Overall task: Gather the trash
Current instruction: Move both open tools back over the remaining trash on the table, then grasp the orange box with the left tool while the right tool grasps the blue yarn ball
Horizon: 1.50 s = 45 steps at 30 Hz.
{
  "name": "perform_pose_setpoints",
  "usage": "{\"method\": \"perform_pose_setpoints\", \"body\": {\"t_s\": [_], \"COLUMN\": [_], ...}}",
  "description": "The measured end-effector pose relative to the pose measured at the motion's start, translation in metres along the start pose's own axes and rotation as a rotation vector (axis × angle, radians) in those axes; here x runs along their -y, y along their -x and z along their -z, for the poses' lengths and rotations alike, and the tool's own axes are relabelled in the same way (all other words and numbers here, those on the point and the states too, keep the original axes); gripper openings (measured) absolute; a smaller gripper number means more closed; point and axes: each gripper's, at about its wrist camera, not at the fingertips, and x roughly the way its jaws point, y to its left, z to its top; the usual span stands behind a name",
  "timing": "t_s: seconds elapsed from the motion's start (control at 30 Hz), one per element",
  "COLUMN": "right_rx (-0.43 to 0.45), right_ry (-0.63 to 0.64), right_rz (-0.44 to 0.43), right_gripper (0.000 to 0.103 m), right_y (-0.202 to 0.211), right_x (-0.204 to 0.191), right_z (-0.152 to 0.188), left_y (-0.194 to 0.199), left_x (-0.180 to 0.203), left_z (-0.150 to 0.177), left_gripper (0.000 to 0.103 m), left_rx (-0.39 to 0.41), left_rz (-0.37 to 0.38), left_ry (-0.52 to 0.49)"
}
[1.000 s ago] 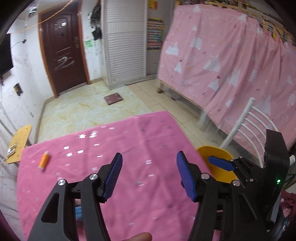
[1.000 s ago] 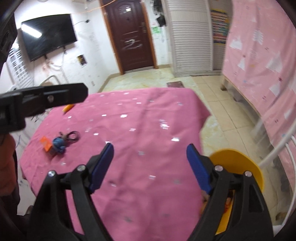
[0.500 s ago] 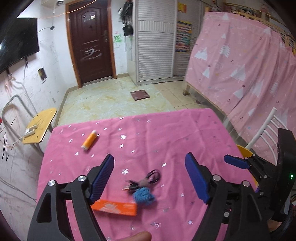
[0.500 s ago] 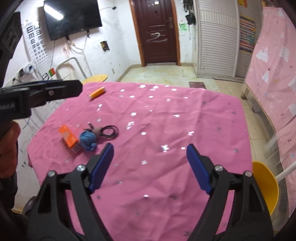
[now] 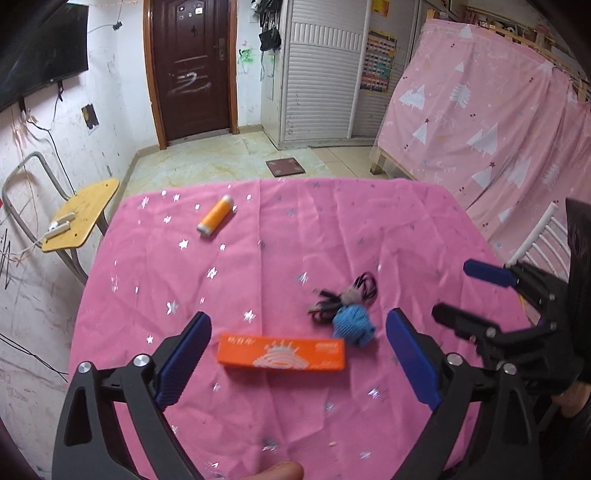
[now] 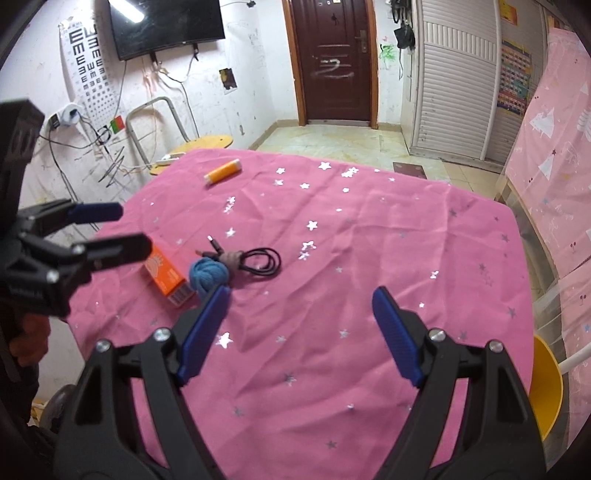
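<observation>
Currently the approach step is in hand. The left gripper [image 5: 297, 352], jaws just opened wide and empty, hangs over the orange box [image 5: 282, 352] lying on the counter [image 5: 332, 229]. The right gripper [image 6: 301, 332] is open, holding nothing. Next: lower the left, straddle the box's narrow width, close.

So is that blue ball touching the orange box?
Apart. The left wrist view shows a strip of pink cloth between the blue ball and the orange box.

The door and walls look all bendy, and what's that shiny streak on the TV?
Both wrist views: a fisheye lens curves the dark brown wooden door and darkens the corners. Right wrist view: the streak on the black wall-mounted TV is a reflected ceiling light.
</observation>
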Motion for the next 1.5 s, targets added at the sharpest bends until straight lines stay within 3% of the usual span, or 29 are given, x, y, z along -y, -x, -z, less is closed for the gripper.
{"method": "perform_pose_setpoints", "body": {"t_s": [0.37, 0.63, 0.73, 0.8, 1.27, 1.43, 1.5], "right_rx": [-0.019, -0.021, -0.019, -0.022, -0.085, -0.112, -0.121], "right_ry": [0.008, 0.017, 0.016, 0.021, 0.056, 0.078, 0.085], "right_rz": [0.017, 0.033, 0.032, 0.030, -0.027, -0.033, -0.030], "right_gripper": [0.078, 0.078, 0.078, 0.078, 0.078, 0.071, 0.061], "right_y": [-0.013, -0.016, -0.017, -0.019, -0.047, -0.057, -0.060], "right_x": [-0.018, -0.028, -0.031, -0.035, -0.066, -0.077, -0.080], "right_z": [-0.006, -0.011, -0.013, -0.014, -0.012, -0.010, -0.010], "left_y": [-0.029, -0.049, -0.051, -0.051, -0.022, -0.013, -0.011], "left_x": [-0.019, -0.020, -0.020, -0.019, -0.070, -0.084, -0.087], "left_z": [0.034, 0.037, 0.038, 0.037, 0.033, 0.031, 0.031], "left_gripper": [0.094, 0.094, 0.094, 0.085, 0.085, 0.085, 0.085], "left_rx": [-0.061, -0.078, -0.065, -0.049, 0.027, 0.045, 0.046], "left_rz": [0.017, 0.039, 0.040, 0.049, -0.026, -0.046, -0.048], "left_ry": [-0.041, -0.034, -0.030, -0.024, 0.068, 0.089, 0.092]}}
